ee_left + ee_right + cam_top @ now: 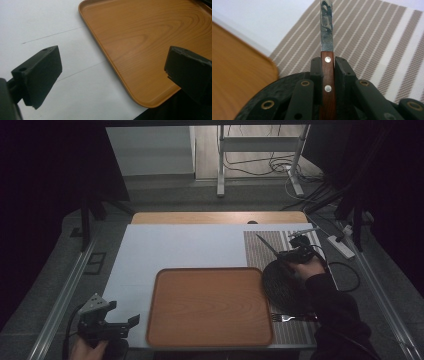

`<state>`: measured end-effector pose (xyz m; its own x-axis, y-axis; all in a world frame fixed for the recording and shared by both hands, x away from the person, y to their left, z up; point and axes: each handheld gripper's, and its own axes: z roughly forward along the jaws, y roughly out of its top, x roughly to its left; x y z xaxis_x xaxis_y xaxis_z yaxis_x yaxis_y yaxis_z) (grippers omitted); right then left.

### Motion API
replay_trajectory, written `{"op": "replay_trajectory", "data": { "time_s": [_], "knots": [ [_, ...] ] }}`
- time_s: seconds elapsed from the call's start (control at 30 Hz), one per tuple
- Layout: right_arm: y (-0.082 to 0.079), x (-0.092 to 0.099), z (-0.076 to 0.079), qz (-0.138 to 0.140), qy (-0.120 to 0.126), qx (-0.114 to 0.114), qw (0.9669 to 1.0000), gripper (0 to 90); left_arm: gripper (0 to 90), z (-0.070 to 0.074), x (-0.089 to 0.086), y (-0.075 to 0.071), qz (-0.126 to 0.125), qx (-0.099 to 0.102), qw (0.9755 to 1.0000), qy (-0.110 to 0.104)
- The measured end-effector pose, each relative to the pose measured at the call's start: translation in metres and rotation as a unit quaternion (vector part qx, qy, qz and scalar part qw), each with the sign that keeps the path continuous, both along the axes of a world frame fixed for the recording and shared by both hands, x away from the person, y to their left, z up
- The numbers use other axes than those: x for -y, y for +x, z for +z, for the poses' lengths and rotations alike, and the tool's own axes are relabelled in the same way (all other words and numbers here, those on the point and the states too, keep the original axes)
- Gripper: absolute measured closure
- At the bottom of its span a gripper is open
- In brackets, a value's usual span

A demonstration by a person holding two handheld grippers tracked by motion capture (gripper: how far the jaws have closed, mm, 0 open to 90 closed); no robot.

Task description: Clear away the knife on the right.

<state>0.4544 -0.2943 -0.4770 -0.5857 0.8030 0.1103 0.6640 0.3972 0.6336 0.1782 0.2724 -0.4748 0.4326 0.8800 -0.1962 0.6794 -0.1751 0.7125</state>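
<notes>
Beside knife: plate, tray.

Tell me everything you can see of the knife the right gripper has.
The knife has a reddish-brown wooden handle with two bright rivets and a mottled, shiny metal blade. The right gripper holds it by the handle, jaws shut on both sides. The blade points away from the gripper over the striped placemat, above a black round plate. Its tip is out of frame.
</notes>
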Motion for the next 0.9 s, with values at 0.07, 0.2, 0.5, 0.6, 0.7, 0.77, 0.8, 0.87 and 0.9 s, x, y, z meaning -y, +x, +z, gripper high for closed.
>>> {"op": "replay_trajectory", "data": {
  "time_s": [0.07, 0.2, 0.5, 0.6, 0.7, 0.77, 0.8, 0.87, 0.9],
  "knots": [
    [-0.006, -0.003, 0.001, 0.005, 0.003, 0.000, 1.0000, 77.0, 2.1, 0.000, 0.000, 0.000, 0.000, 0.000, 1.0000, -0.001],
    [-0.019, -0.012, 0.000, 0.017, 0.005, -0.004, 0.9998, 77.0, 2.0, 0.000, 0.000, 0.000, 0.000, 0.000, 1.0000, 0.001],
    [-0.049, -0.038, 0.000, 0.063, 0.007, -0.012, 0.9979, 77.0, 2.1, 0.000, 0.000, 0.000, -0.001, 0.001, 1.0000, 0.001],
    [-0.059, -0.045, 0.000, 0.076, 0.004, -0.012, 0.9970, 77.0, 2.1, 0.000, 0.000, 0.000, -0.001, 0.001, 1.0000, 0.001],
    [-0.069, -0.052, 0.000, 0.084, 0.000, -0.012, 0.9964, 77.0, 2.1, 0.000, 0.000, 0.000, -0.001, 0.001, 1.0000, 0.001],
    [-0.075, -0.055, 0.000, 0.088, -0.004, -0.009, 0.9960, 77.0, 2.1, 0.000, 0.000, 0.000, -0.001, 0.001, 1.0000, 0.001],
    [-0.078, -0.056, 0.001, 0.091, -0.004, -0.008, 0.9959, 77.0, 2.1, 0.000, 0.000, 0.000, -0.001, 0.001, 1.0000, 0.001],
    [-0.083, -0.058, 0.002, 0.093, -0.002, -0.006, 0.9956, 76.9, 2.0, 0.000, 0.000, 0.000, -0.001, 0.001, 1.0000, 0.001],
    [-0.086, -0.059, 0.003, 0.093, -0.002, -0.005, 0.9956, 77.0, 2.1, 0.000, 0.000, 0.000, -0.001, 0.001, 1.0000, 0.002]
  ]
}}
